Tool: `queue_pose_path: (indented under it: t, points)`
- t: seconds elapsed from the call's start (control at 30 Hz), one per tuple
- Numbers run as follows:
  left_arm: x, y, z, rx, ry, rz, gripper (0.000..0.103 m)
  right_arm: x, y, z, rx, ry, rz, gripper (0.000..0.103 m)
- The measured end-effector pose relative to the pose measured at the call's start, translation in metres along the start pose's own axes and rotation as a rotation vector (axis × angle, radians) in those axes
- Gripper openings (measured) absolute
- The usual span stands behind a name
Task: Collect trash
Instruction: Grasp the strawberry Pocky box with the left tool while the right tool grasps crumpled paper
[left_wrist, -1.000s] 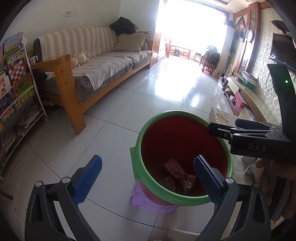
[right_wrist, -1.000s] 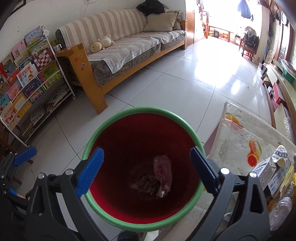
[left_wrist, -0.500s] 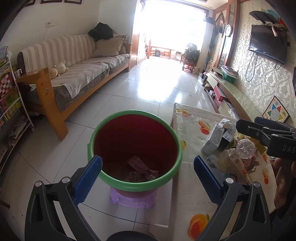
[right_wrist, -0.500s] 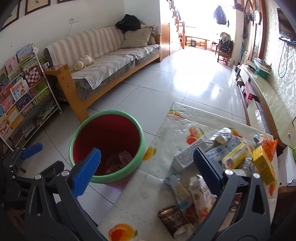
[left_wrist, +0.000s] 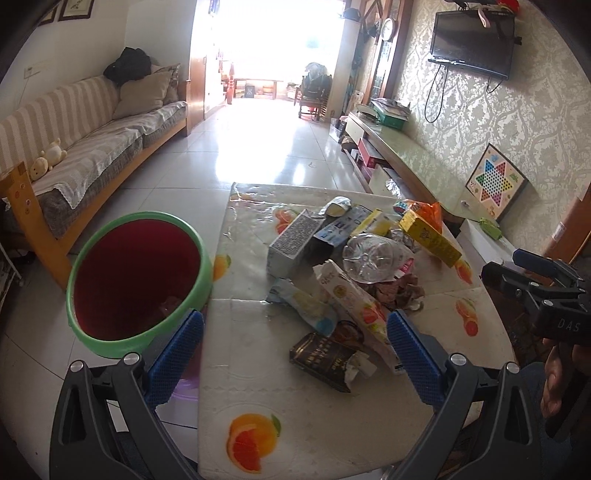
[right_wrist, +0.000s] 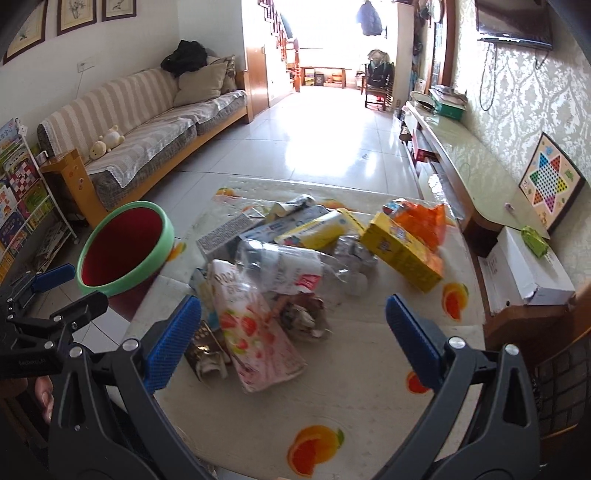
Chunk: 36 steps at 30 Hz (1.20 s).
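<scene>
A red bin with a green rim (left_wrist: 136, 280) stands left of a table (left_wrist: 295, 417) covered by a fruit-print cloth; it also shows in the right wrist view (right_wrist: 125, 251). A pile of trash lies on the table: a pink strawberry carton (right_wrist: 255, 332), a clear plastic bottle (left_wrist: 369, 258), a yellow box (right_wrist: 402, 247), a grey carton (left_wrist: 291, 240), a dark packet (left_wrist: 325, 358). My left gripper (left_wrist: 295, 354) is open and empty above the table's near edge. My right gripper (right_wrist: 295, 343) is open and empty over the pile.
A striped sofa (left_wrist: 92, 147) with a wooden arm stands at the left. A bookshelf (right_wrist: 22, 206) is at far left. A long low cabinet (right_wrist: 476, 170) runs along the right wall with a white box (right_wrist: 528, 269) beside the table. Tiled floor (left_wrist: 258, 147) stretches beyond.
Both grippers have swung right and back from above the bin to above the table's trash pile. Both have stayed open and empty.
</scene>
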<state>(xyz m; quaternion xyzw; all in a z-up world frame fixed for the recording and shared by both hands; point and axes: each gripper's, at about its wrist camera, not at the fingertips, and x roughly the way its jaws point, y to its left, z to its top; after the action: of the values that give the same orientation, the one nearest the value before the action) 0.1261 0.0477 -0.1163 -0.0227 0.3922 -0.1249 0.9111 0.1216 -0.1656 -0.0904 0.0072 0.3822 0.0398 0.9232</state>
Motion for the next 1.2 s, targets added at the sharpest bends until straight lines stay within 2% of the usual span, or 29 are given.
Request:
queue_pose_path:
  t: [0.17,0.37,0.7,0.87,0.97,1.03,1.2]
  points:
    - [0.016,-0.030,-0.005,0.020,0.042,-0.033,0.095,-0.009,-0.041,-0.022,0.059,0.008,-0.025,0.098]
    - [0.041,-0.051,-0.001,0.035,0.080,-0.043,0.095,-0.010,-0.066,-0.034,0.090,0.012,-0.035,0.098]
    - [0.105,-0.069,-0.001,-0.038,0.176,-0.070,0.095,-0.006,-0.089,-0.040,0.139,0.010,-0.037,0.098]
    - [0.129,-0.072,-0.009,-0.089,0.228,-0.071,0.085,-0.003,-0.100,-0.044,0.156,0.013,-0.042,0.099]
    - [0.139,-0.077,-0.013,-0.107,0.258,-0.079,0.075,0.000,-0.107,-0.047,0.168,0.019,-0.048,0.099]
    - [0.147,-0.077,-0.014,-0.121,0.282,-0.070,0.065,0.002,-0.110,-0.050,0.177,0.023,-0.050,0.099]
    - [0.163,-0.078,-0.019,-0.176,0.318,-0.088,0.050,0.004,-0.115,-0.053,0.188,0.026,-0.048,0.099]
